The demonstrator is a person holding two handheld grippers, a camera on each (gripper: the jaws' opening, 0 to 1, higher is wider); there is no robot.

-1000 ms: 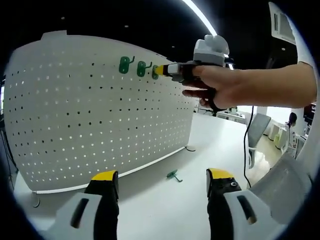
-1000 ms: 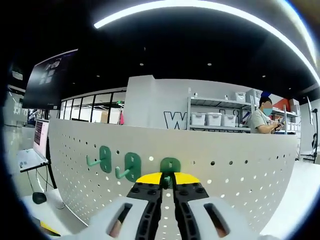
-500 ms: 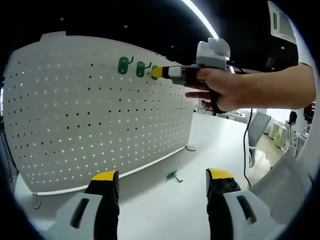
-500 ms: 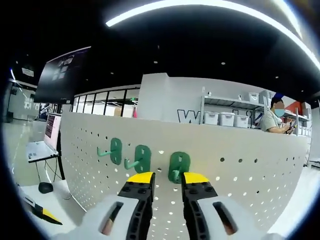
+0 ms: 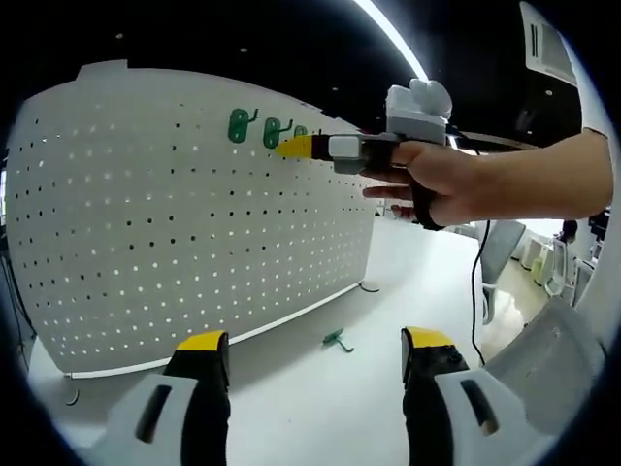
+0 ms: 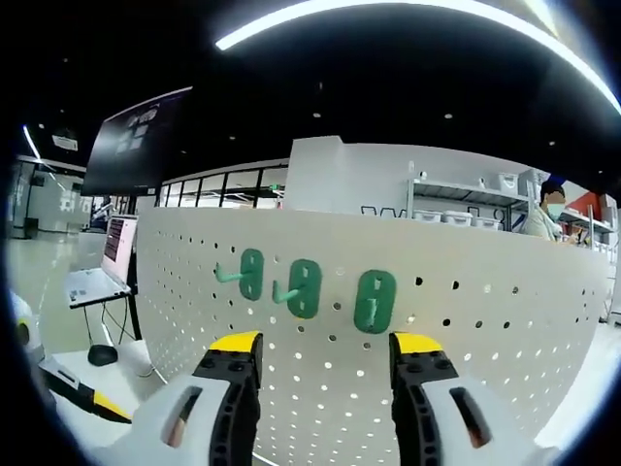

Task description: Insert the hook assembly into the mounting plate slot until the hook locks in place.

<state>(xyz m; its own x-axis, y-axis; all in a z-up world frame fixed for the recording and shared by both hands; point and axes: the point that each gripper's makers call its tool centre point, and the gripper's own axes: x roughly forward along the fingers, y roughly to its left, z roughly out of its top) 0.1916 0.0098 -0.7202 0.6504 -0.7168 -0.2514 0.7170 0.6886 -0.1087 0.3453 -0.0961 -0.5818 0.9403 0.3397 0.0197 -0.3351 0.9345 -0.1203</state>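
A white perforated metal pegboard (image 5: 194,214) stands upright on a white table (image 5: 320,388). Three green plastic hooks sit in a row near the pegboard's top edge: a first hook (image 6: 250,274), a second hook (image 6: 303,287) beside it, and a third hook (image 6: 375,301) at the end of the row, all seated in the board's holes. The right gripper (image 6: 325,342) is released, its yellow-tipped jaws spread wide just below the third hook and clear of it. In the left gripper view a hand (image 5: 456,180) holds that gripper up by the row. The left gripper (image 5: 315,342) hangs open, empty, low before the pegboard. A fourth green hook (image 5: 336,339) lies loose on the table near the pegboard's foot. No writing is readable.
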